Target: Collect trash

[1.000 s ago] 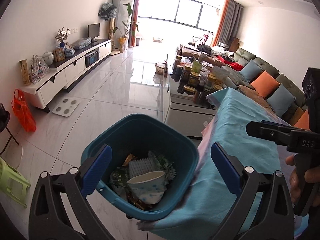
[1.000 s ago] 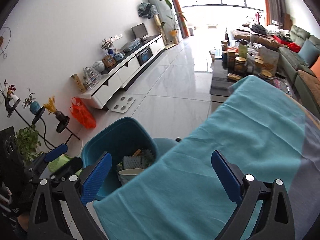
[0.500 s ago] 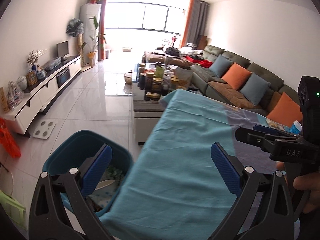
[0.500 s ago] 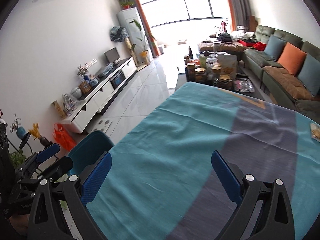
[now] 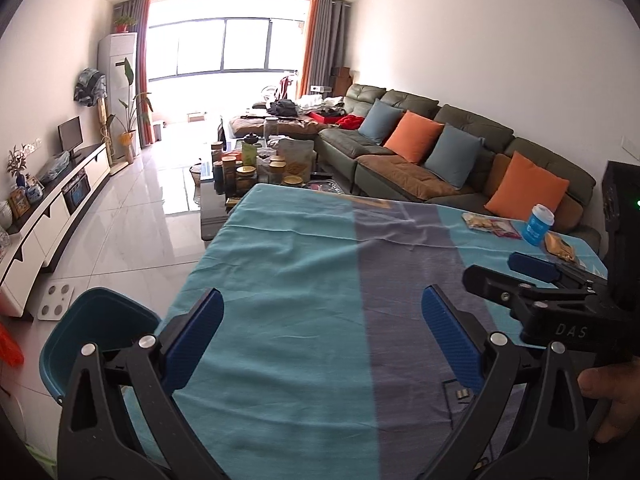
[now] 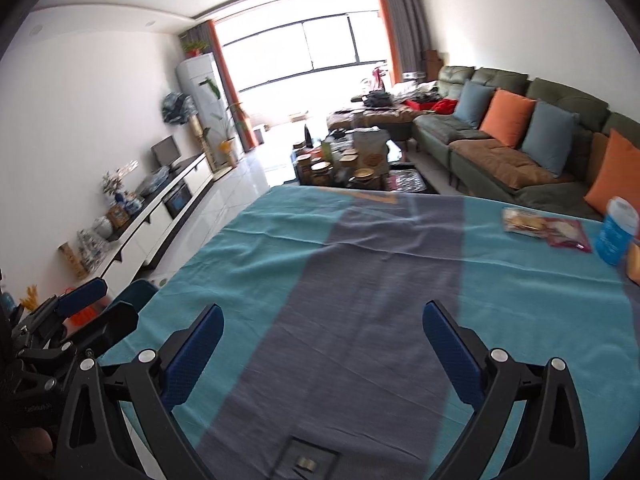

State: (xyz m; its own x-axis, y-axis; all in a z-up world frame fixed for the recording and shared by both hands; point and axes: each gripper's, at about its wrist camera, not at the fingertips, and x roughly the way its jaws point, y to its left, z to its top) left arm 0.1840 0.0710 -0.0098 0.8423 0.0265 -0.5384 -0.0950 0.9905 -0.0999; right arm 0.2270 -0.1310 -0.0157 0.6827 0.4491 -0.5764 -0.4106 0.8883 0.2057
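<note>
Sunlit living room lay behind a table [image 5: 280, 320] draped in smooth teal-and-grey striped cloth. At its far right corner sat the trash: flat, crinkly snack wrappers [image 6: 544, 226], their long side running across the table toward the sofa [image 5: 440, 148], and beside them an upright blue cup [image 6: 616, 232], mouth up. On the floor at the left edge stood the rounded teal plastic bin [image 5: 92, 328].

A second earlier both cameras had looked down into that bin, with its paper cup and wrappers; now it sat at the margin and the bare cloth filled the view.

The left tool [image 5: 320, 336] and right tool [image 6: 322, 340] both hung over the cloth with blue pads spread wide, holding nothing.
</note>
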